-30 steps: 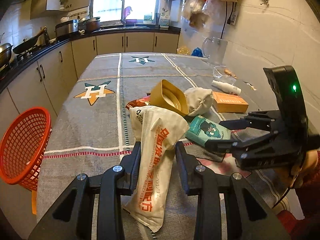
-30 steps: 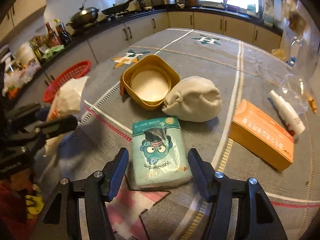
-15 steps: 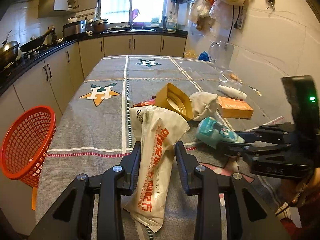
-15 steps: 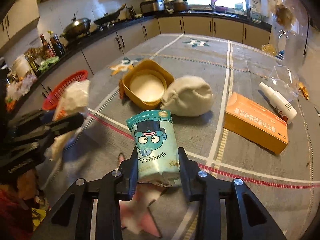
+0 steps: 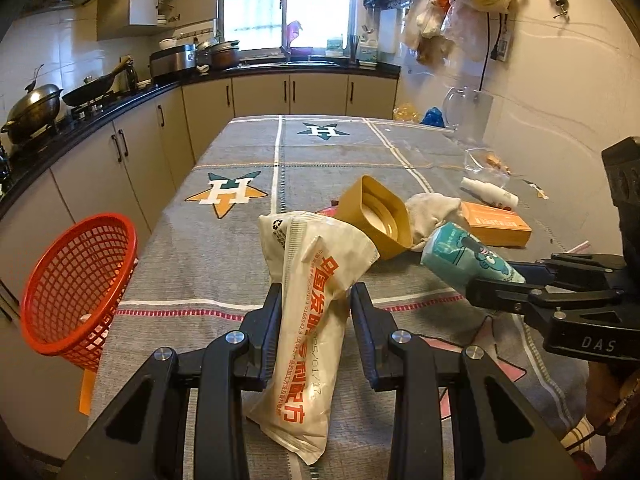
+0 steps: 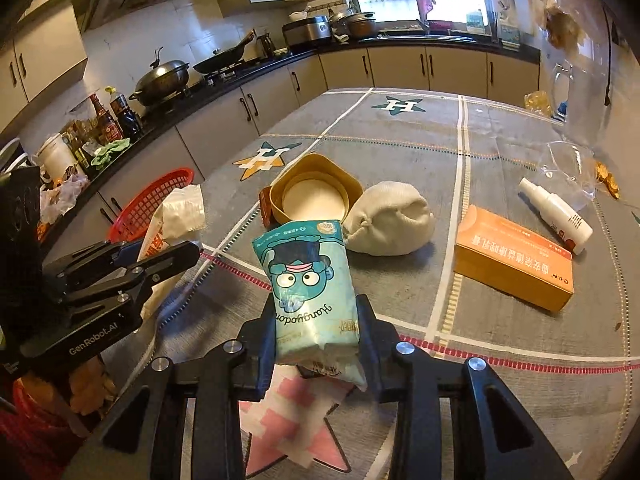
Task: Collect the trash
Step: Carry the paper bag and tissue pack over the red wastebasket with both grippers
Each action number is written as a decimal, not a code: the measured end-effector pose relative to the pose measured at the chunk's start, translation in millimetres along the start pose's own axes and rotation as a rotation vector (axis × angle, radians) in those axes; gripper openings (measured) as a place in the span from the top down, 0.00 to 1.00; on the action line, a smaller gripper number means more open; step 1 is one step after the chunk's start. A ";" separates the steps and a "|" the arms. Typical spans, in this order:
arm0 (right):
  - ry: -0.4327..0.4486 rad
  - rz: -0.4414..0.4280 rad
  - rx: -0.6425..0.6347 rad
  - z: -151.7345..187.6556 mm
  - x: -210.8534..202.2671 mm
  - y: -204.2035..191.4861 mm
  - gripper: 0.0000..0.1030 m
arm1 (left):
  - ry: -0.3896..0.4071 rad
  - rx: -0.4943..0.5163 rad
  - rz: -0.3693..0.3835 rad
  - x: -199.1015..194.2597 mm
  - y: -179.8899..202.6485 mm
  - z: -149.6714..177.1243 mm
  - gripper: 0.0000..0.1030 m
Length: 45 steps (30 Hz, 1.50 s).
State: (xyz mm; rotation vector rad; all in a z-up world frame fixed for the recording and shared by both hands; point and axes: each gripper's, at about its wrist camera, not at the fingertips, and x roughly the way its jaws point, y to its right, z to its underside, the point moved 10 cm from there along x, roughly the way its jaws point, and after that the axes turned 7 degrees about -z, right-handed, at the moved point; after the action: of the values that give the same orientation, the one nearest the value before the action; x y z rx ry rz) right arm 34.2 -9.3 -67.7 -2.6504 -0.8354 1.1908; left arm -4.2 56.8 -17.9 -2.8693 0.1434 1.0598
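Observation:
My left gripper (image 5: 316,300) is shut on a white wrapper with orange print (image 5: 312,320), held above the table's near edge. In the right wrist view that gripper (image 6: 160,256) shows at the left with the white wrapper (image 6: 176,216) in it. My right gripper (image 6: 316,312) is shut on a teal tissue pack with a cartoon face (image 6: 310,284), lifted off the cloth; the left wrist view shows the teal pack (image 5: 464,256) in the right gripper (image 5: 492,284). A red mesh basket (image 5: 76,288) hangs off the table's left side.
On the grey star-patterned tablecloth (image 6: 400,136) lie a yellow square bowl (image 6: 316,196), a cream cloth pouch (image 6: 388,220), an orange box (image 6: 516,260), a white spray bottle (image 6: 556,212) and clear plastic (image 6: 568,160). Kitchen counters with pans run along the left and back.
My right gripper closed on the teal tissue pack and lifted it off the table. The left gripper kept its hold on the white wrapper and stayed in place.

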 end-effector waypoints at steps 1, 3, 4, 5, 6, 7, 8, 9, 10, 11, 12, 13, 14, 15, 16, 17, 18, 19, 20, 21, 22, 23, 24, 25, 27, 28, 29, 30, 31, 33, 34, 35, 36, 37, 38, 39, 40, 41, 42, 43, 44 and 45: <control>0.000 -0.002 0.000 0.1 -0.3 -0.5 0.62 | -0.001 0.000 -0.001 0.2 -0.2 0.2 0.69; 0.004 -0.005 -0.002 -1.3 -0.6 -2.2 0.62 | 0.000 -0.001 -0.006 0.0 -1.6 0.2 0.69; 0.003 -0.007 -0.003 -1.8 -0.4 -3.2 0.62 | 0.000 0.000 -0.010 -0.3 -2.2 0.0 0.69; 0.001 -0.009 -0.004 -2.0 -0.1 -3.7 0.62 | 0.001 0.000 -0.011 -0.5 -2.6 0.0 0.69; 0.001 -0.010 -0.003 -2.1 0.1 -4.0 0.62 | 0.002 -0.001 -0.013 -0.8 -3.2 -0.2 0.69; -0.001 -0.010 -0.001 -2.4 0.6 -4.5 0.62 | 0.002 -0.001 -0.014 -1.0 -3.6 -0.3 0.69; -0.004 -0.013 0.001 -2.4 1.4 -5.1 0.62 | 0.003 0.000 -0.015 -1.3 -3.8 -0.3 0.69; -0.006 -0.016 0.002 -2.2 2.1 -5.5 0.62 | 0.004 0.000 -0.018 -1.7 -4.0 -0.3 0.69; -0.008 -0.018 0.003 -2.3 2.5 -6.3 0.62 | 0.006 0.000 -0.020 -2.2 -5.0 0.0 0.69; -0.008 -0.018 0.002 -2.3 3.0 -7.0 0.62 | 0.007 0.001 -0.021 -2.5 -5.5 0.0 0.69; -0.009 -0.019 0.001 -2.9 3.4 -7.4 0.62 | 0.008 0.000 -0.022 -2.8 -5.4 -0.1 0.69; -0.008 -0.020 0.000 -3.3 3.5 -7.9 0.62 | 0.008 0.000 -0.023 -2.7 -5.1 -0.5 0.69; -0.008 -0.022 0.000 -3.9 3.5 -8.7 0.62 | 0.009 -0.001 -0.024 -2.7 -5.5 -0.5 0.69; -0.009 -0.023 -0.001 -4.2 3.4 -9.0 0.62 | 0.010 -0.003 -0.024 -3.1 -6.2 -0.7 0.69; -0.009 -0.025 -0.003 -5.0 3.4 -9.5 0.62 | 0.011 -0.003 -0.024 -3.3 -6.0 -1.1 0.69; -0.009 -0.025 -0.004 -5.3 3.6 -10.5 0.62 | 0.013 -0.004 -0.026 -3.7 -6.7 -1.3 0.69; -0.010 -0.025 -0.005 -5.8 3.6 -11.4 0.62 | 0.015 -0.006 -0.027 -4.1 -7.5 -1.6 0.69; -0.011 -0.026 -0.006 -6.3 3.8 -12.4 0.62 | 0.015 -0.008 -0.026 -4.6 -8.3 -1.7 0.69; -0.012 -0.027 -0.006 -6.6 4.2 -13.5 0.62 | 0.017 -0.009 -0.026 -5.6 -9.6 -1.8 0.69; -0.013 -0.030 -0.006 -7.2 4.7 -14.4 0.62 | 0.020 -0.012 -0.027 -6.7 -11.2 -2.1 0.69; -0.015 -0.032 -0.007 -7.8 5.2 -15.6 0.62 | 0.021 -0.014 -0.028 -7.2 -11.7 -2.3 0.69; -0.017 -0.032 -0.008 -8.3 5.7 -16.5 0.62 | 0.023 -0.016 -0.027 -8.1 -12.6 -2.5 0.69; -0.017 -0.032 -0.011 -8.7 5.9 -17.2 0.62 | 0.026 -0.019 -0.029 -9.1 -14.2 -3.1 0.69; -0.017 -0.032 -0.013 -9.6 6.4 -18.4 0.62 | 0.028 -0.021 -0.030 -9.9 -15.3 -3.7 0.69; -0.018 -0.035 -0.017 -11.0 7.2 -21.6 0.62 | 0.033 -0.025 -0.034 -11.5 -18.2 -4.8 0.69; -0.019 -0.036 -0.018 -11.4 7.7 -21.6 0.62 | 0.035 -0.028 -0.036 -11.9 -19.5 -5.5 0.69; -0.020 -0.038 -0.022 -12.2 8.2 -23.6 0.62 | 0.036 -0.032 -0.037 -12.6 -21.3 -6.0 0.69; -0.020 -0.040 -0.025 -12.7 8.4 -25.0 0.62 | 0.038 -0.035 -0.039 -13.2 -23.3 -6.6 0.69; -0.019 -0.041 -0.028 -13.3 8.3 -27.1 0.62 | 0.041 -0.039 -0.042 -13.7 -25.3 -7.2 0.69; -0.021 -0.045 -0.034 -15.1 9.0 -30.7 0.62 | 0.047 -0.045 -0.048 -15.6 -30.2 -8.8 0.69; -0.022 -0.047 -0.037 -16.1 9.7 -32.9 0.62 | 0.049 -0.049 -0.050 -16.6 -32.5 -9.6 0.69; -0.023 -0.051 -0.039 -17.4 10.6 -35.3 0.62 | 0.052 -0.054 -0.053 -17.4 -35.0 -10.3 0.69; -0.026 -0.056 -0.041 -18.7 11.7 -37.9 0.62 | 0.055 -0.058 -0.056 -18.4 -38.1 -11.0 0.69; -0.027 -0.058 -0.043 -19.8 12.4 -39.7 0.62 | 0.057 -0.061 -0.060 -19.3 -41.3 -11.8 0.69; -0.028 -0.059 -0.047 -21.0 13.4 -42.3 0.62 | 0.060 -0.065 -0.065 -20.0 -44.2 -12.5 0.69; -0.029 -0.060 -0.051 -22.0 14.3 -44.6 0.62 | 0.063 -0.070 -0.069 -20.9 -48.0 -13.4 0.69; -0.031 -0.063 -0.057 -23.6 15.7 -47.6 0.62 | 0.064 -0.076 -0.072 -21.5 -51.7 -14.2 0.69; -0.032 -0.066 -0.062 -25.2 17.1 -50.6 0.62 | 0.065 -0.081 -0.075 -21.7 -53.8 -15.1 0.69; -0.033 -0.068 -0.065 -26.0 18.1 -52.8 0.62 | 0.066 -0.089 -0.081 -22.2 -58.4 -15.7 0.69; -0.035 -0.071 -0.070 -27.3 19.5 -55.8 0.62 | 0.068 -0.093 -0.084 -23.0 -62.5 -15.8 0.69; -0.038 -0.074 -0.076 -28.7 21.4 -59.4 0.62 | 0.069 -0.098 -0.088 -23.6 -66.1 -15.8 0.69; -0.041 -0.078 -0.082 -30.4 23.8 -63.5 0.62 | 0.071 -0.105 -0.092 -24.3 -71.0 -16.3 0.69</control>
State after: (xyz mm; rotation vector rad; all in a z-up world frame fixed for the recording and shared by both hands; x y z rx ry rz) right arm 41.3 60.2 -42.1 -2.6379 -1.0059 1.2216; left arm -4.0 127.0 13.2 -2.9747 -0.0416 0.9782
